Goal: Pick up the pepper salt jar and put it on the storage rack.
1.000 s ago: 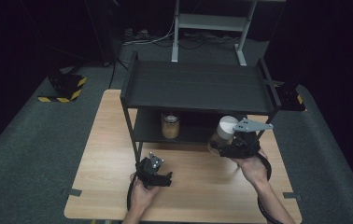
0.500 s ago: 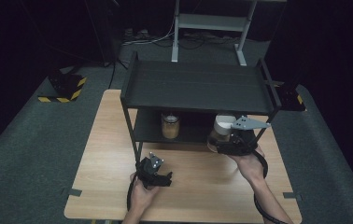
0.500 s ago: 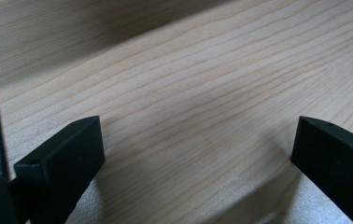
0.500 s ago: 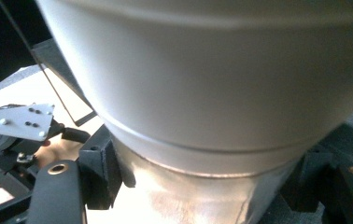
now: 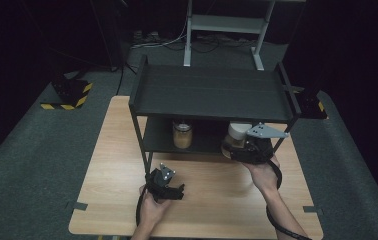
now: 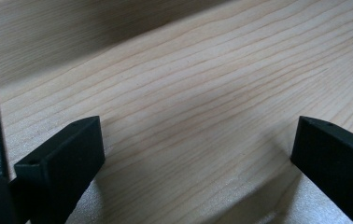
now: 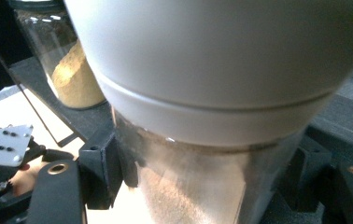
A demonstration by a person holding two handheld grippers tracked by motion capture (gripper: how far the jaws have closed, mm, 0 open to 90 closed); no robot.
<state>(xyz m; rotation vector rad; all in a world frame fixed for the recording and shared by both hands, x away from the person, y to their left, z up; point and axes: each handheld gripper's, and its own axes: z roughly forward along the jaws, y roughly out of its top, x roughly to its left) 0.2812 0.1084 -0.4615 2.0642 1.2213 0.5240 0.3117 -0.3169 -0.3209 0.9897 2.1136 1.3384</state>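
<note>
A: Where's the right gripper (image 5: 237, 147)?
B: At the rack's (image 5: 212, 92) lower shelf, right end, clamped on a white-lidded jar (image 7: 202, 116); the jaws press the glass on both sides, under the lid.

A: Is the jar down on the shelf?
B: Can't tell from here. A second jar (image 5: 182, 134) stands on that shelf to the left, holding something tan.

A: And the left gripper (image 5: 169, 190)?
B: Low over the counter (image 6: 202, 93) near the front edge, jaws wide apart, only bare wood between them.
</note>
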